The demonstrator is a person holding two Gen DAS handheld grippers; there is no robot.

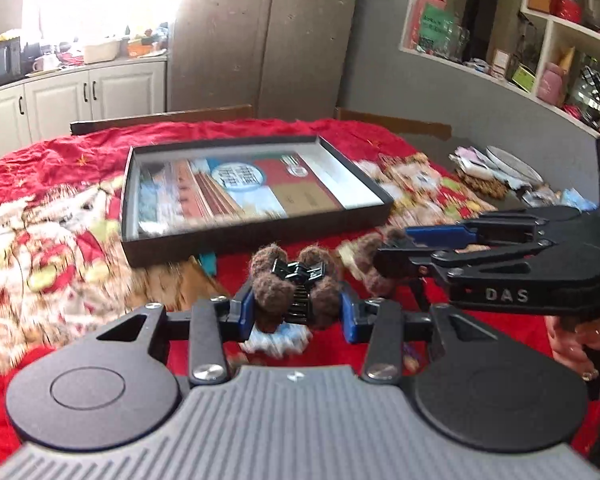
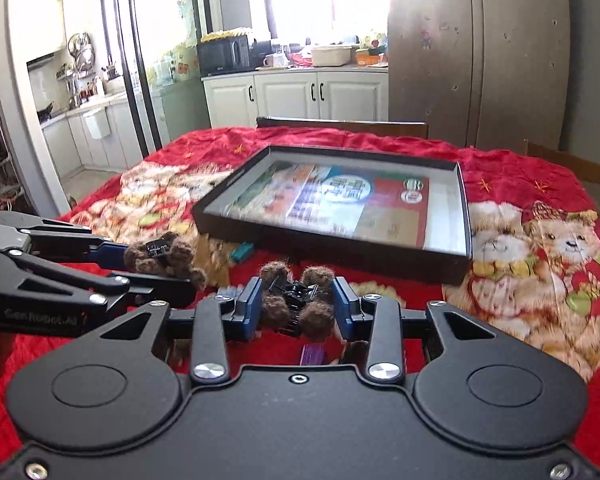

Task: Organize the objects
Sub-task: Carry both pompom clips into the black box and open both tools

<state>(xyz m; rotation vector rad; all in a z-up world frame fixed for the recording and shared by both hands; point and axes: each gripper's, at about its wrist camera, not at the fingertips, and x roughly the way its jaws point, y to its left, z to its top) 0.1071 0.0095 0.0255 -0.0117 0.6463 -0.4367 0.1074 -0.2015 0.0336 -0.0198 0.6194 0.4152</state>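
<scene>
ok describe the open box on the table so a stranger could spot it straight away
Start at the table's red teddy-bear-print blanket. Near its middle lies a shallow black cardboard box, lidless, with a colourful printed sheet flat inside. It is the only straight-edged black tray there; the nearby furry brown hair clips sit in the claws.

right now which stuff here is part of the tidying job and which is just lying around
In the job:
- left gripper, shut on a brown fuzzy hair claw
- right gripper, shut on a second fuzzy hair claw
- open black box, the likely destination

Lying about:
- red bear blanket
- purple item and teal item on the blanket
- plate
</scene>
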